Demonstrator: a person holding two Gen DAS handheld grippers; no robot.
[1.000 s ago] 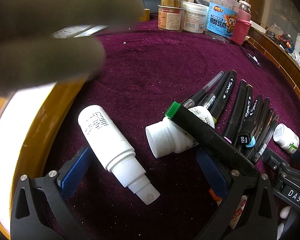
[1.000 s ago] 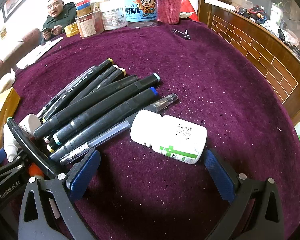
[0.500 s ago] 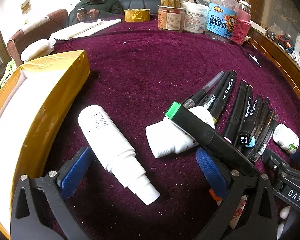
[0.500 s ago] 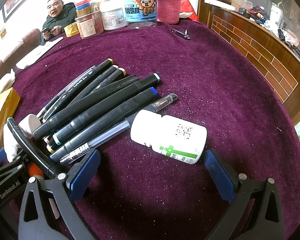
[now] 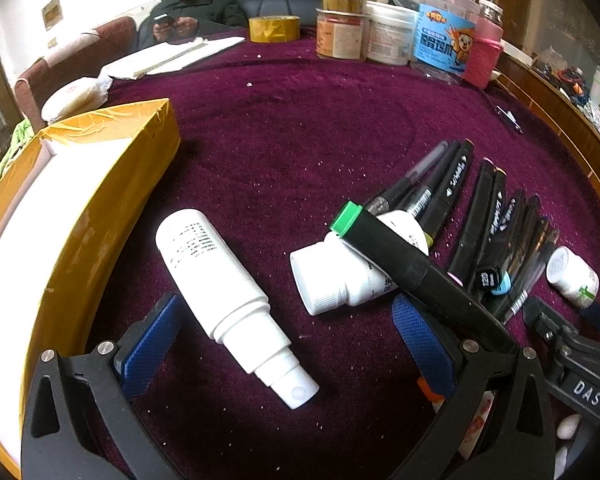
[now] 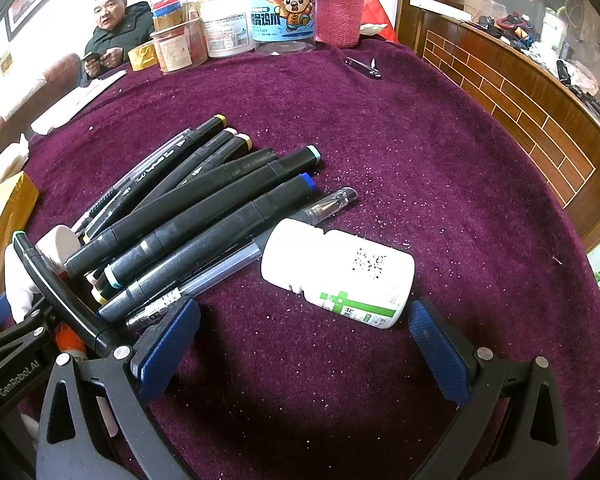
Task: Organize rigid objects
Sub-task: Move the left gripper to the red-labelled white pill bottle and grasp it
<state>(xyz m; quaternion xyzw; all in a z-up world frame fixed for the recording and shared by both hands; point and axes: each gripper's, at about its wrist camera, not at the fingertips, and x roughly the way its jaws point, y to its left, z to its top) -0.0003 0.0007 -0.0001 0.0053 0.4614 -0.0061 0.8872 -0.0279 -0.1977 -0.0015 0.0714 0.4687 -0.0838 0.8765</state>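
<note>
Here, the left gripper (image 5: 288, 344) hovers low over the purple cloth (image 5: 300, 140) with its jaws spread wide, and the nozzle end of a white spray bottle (image 5: 224, 284) lies between the blue pads without touching them. Just right of it a capped pill bottle (image 5: 340, 276) lies on its side, with a green-tipped marker (image 5: 404, 264) resting across it. The right gripper (image 6: 304, 344) is likewise spread and holds nothing; a green-labelled pill bottle (image 6: 340, 276) lies just ahead of it, close to the right pad. The row of black markers (image 6: 188, 216) fans away on the left, touching that bottle's cap. Left of the spray bottle stands the yellow box (image 5: 100, 208) wall. Beyond, open cloth runs to the jars (image 6: 260, 12) at the far rim.
</note>
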